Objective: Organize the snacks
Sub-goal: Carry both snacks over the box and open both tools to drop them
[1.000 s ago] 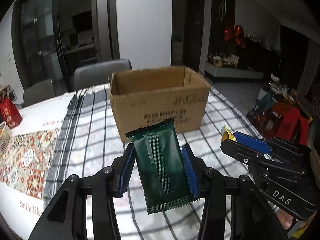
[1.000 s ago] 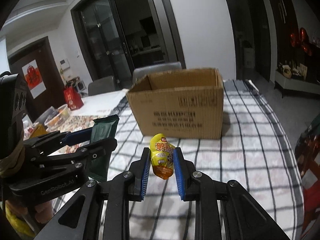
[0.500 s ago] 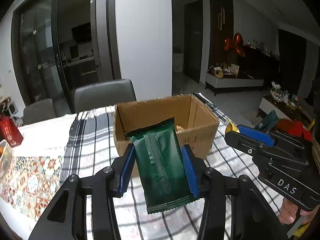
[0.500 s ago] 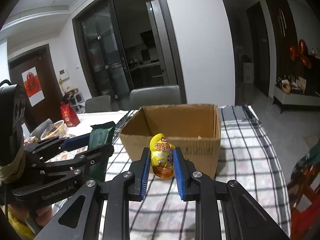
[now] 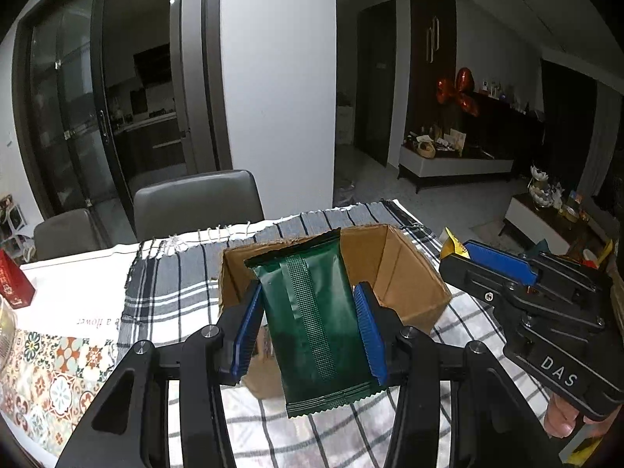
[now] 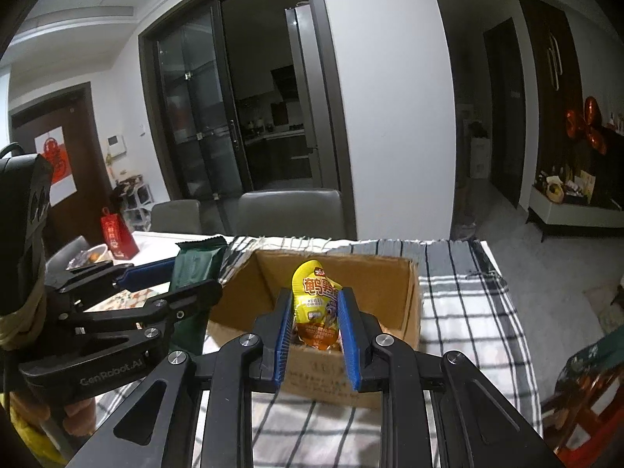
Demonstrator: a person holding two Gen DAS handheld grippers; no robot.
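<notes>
carrying both snacks, we closed on the cardboard box point(image 5: 397, 273) until its open top sat under us, ready for dropping. our left gripper point(image 5: 310, 331) clenched the green packet point(image 5: 312, 319) over the near rim; our right gripper point(image 6: 315, 335) pinched the yellow pouch point(image 6: 316, 304) likewise.

Dim indoor light, fisheye-warped edges

Left gripper point(image 5: 310, 329): jaws clamped, tilted downward. Right gripper point(image 6: 316, 331): jaws nearly closed, clamped, tilted downward, beside the left. Fingertips point(image 5: 557, 419) under right handle.
</notes>
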